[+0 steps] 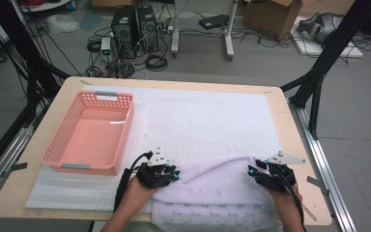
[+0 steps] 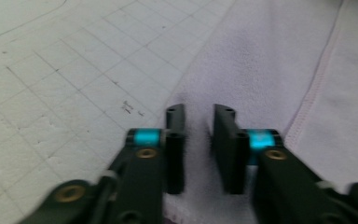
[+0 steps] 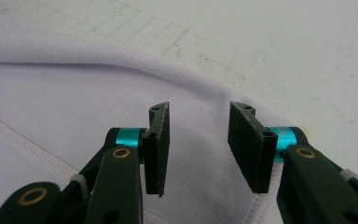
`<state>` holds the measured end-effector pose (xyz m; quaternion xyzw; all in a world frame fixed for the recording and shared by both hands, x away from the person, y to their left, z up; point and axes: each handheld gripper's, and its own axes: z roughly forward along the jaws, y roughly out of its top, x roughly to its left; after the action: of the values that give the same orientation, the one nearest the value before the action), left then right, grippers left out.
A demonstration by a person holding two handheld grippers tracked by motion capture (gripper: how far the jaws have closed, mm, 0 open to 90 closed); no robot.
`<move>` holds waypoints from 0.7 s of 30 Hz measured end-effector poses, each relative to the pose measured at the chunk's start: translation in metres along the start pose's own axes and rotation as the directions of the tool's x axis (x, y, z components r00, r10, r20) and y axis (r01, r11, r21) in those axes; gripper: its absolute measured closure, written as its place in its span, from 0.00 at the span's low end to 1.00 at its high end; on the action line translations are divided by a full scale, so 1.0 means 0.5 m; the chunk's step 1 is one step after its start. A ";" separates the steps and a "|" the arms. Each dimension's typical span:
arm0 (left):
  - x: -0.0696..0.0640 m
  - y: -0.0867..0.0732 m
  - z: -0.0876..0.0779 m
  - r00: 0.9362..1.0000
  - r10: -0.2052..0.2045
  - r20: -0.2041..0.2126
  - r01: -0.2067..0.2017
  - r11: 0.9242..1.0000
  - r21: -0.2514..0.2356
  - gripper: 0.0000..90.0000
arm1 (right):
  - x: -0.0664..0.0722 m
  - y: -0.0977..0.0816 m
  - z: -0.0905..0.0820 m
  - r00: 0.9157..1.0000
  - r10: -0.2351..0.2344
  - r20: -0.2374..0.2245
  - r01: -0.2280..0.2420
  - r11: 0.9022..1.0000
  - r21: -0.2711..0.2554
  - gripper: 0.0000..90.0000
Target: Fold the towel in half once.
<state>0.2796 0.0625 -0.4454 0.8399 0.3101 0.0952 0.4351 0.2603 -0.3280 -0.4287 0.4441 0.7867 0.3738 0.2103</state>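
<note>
A pale lilac towel (image 1: 217, 188) lies rumpled at the table's near edge, with a printed layer under it. My left gripper (image 1: 174, 173) sits at the towel's left edge. In the left gripper view its jaws (image 2: 199, 109) stand close together with a narrow gap over the towel (image 2: 261, 60), beside the gridded mat (image 2: 51, 70). My right gripper (image 1: 253, 170) is at the towel's right end. In the right gripper view it (image 3: 198, 107) stands open, jaws wide apart above a rounded fold of the towel (image 3: 74, 93).
A pink plastic basket (image 1: 125, 130) stands at the left of the table, with nothing in it. A white gridded foam mat (image 1: 212, 116) covers most of the wooden tabletop (image 1: 294, 145). Computers, cables and boxes sit on the floor beyond the far edge.
</note>
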 end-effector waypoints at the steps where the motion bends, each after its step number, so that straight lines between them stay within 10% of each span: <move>1: 0.002 0.002 0.001 1.000 -0.007 -0.007 0.007 1.000 -0.001 0.90 | 0.000 -0.001 0.001 1.000 -0.007 0.004 0.007 1.000 0.002 0.64; 6: 0.033 0.020 -0.008 0.989 -0.070 -0.127 0.061 0.995 -0.073 0.94 | -0.001 -0.002 -0.004 1.000 0.006 0.009 -0.006 1.000 0.000 0.64; 11: 0.058 0.020 -0.029 0.955 -0.149 -0.257 0.111 0.981 -0.159 0.69 | -0.005 -0.002 -0.006 1.000 0.013 0.015 -0.013 1.000 -0.012 0.64; 15: 0.062 0.013 -0.058 0.973 -0.165 -0.165 0.122 0.963 -0.241 0.68 | -0.010 -0.002 -0.012 1.000 0.027 0.003 -0.027 0.999 -0.022 0.68; 21: 0.058 -0.003 -0.071 0.985 -0.153 -0.074 0.130 0.960 -0.249 0.58 | -0.007 0.000 -0.009 1.000 0.013 -0.009 -0.013 1.000 -0.015 0.70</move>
<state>0.2865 0.1048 -0.4284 0.7508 0.3752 0.1400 0.5253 0.2593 -0.3325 -0.4259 0.4461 0.7818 0.3829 0.2078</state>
